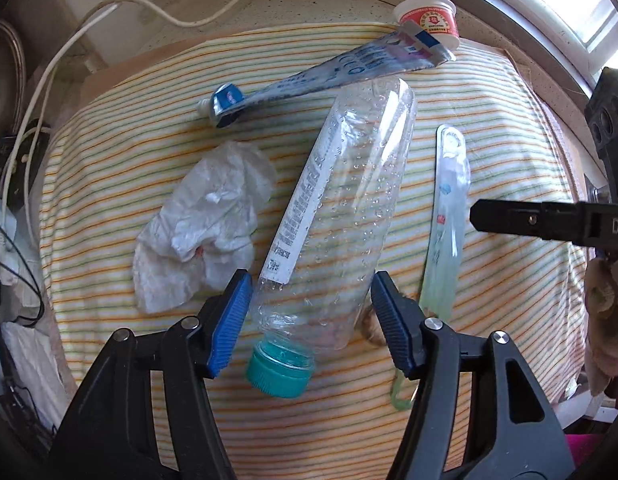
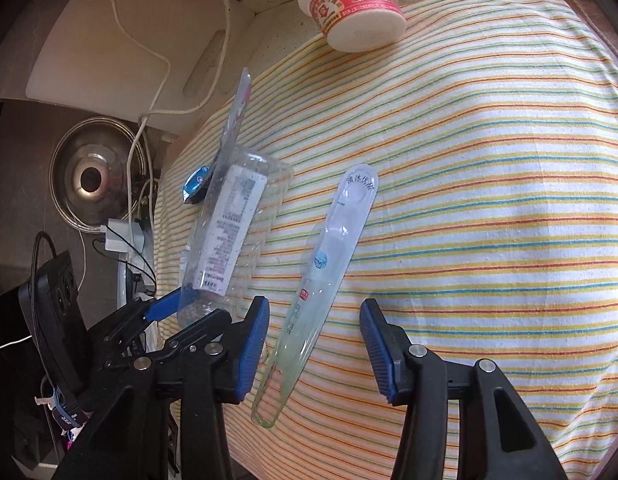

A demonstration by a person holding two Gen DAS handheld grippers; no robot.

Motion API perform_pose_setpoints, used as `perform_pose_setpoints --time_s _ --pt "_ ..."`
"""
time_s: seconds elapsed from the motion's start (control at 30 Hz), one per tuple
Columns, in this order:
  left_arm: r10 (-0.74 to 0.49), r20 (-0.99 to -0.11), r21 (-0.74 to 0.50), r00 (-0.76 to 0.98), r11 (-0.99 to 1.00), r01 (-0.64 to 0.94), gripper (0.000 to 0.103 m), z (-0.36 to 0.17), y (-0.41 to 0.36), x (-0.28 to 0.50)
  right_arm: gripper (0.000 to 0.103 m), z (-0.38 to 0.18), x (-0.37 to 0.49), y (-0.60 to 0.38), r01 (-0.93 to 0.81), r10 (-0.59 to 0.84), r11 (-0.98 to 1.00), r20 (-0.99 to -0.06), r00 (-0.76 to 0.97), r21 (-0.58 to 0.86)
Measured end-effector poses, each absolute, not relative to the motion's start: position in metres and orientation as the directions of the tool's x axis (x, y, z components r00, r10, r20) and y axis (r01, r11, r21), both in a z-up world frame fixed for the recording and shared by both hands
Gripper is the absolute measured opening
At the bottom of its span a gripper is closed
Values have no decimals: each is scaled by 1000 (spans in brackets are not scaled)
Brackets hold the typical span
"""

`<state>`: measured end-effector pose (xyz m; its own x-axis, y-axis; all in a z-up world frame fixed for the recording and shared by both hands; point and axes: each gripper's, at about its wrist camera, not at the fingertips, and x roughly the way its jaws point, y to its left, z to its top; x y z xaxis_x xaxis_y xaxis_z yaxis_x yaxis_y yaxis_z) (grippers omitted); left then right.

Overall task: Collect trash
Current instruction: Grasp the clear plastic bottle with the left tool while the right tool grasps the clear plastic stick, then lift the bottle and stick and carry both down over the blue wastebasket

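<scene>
A clear plastic bottle [image 1: 345, 208] with a teal cap [image 1: 279, 372] lies on the striped cloth [image 1: 509, 300]. My left gripper [image 1: 309, 312] is open, its blue pads on either side of the bottle's neck end. A crumpled tissue [image 1: 201, 228], a squeezed toothpaste tube [image 1: 329, 76], a red-and-white cup [image 1: 429, 20] and a clear toothbrush package [image 1: 449, 216] lie around it. My right gripper [image 2: 315, 340] is open, straddling the lower end of the toothbrush package [image 2: 325, 264]. The bottle [image 2: 229, 232], the cup [image 2: 353, 4] and the left gripper's fingers [image 2: 165, 308] also show in the right wrist view.
White cables [image 1: 69, 52] and a white board [image 2: 121, 36] lie beyond the cloth at the back left. A metal lid [image 2: 93, 176] and a power strip [image 2: 121, 236] sit off the cloth's left side. A window [image 1: 569, 4] is at the far right.
</scene>
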<state>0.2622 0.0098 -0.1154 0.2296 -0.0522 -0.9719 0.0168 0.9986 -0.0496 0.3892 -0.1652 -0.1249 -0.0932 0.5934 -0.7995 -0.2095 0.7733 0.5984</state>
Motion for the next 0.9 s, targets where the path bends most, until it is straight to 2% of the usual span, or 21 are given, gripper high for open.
perform_pose_setpoints --time_s 0.2,0.4,0.53,0.7,0.73,0.8,0.9 --pt "-17 -969 -19 245 1000 -7 69 -105 24 265 51 -129 387 -141 -231 545 802 -833 -95 551" --pt "-14 -973 -12 231 1000 9 70 -117 20 292 51 -128 383 -120 -318 446 843 -894 -40 435" --pt "-20 -976 -27 215 999 -32 60 -129 28 296 51 -126 381 -108 -390 386 848 -923 -12 360" --pt "-68 -971 -97 229 988 -120 59 -126 55 269 51 -125 385 -104 -405 360 851 -933 -16 335" --pt "-77 -970 -113 231 983 -144 59 -126 62 260 51 -125 384 -100 -413 346 853 -938 -7 318" --pt "-94 -967 -141 238 972 -188 59 -126 74 241 58 -124 381 -92 -445 319 851 -948 12 281" --pt "-108 -965 -164 239 960 -228 59 -125 86 216 58 -123 371 -73 -544 257 820 -964 71 178"
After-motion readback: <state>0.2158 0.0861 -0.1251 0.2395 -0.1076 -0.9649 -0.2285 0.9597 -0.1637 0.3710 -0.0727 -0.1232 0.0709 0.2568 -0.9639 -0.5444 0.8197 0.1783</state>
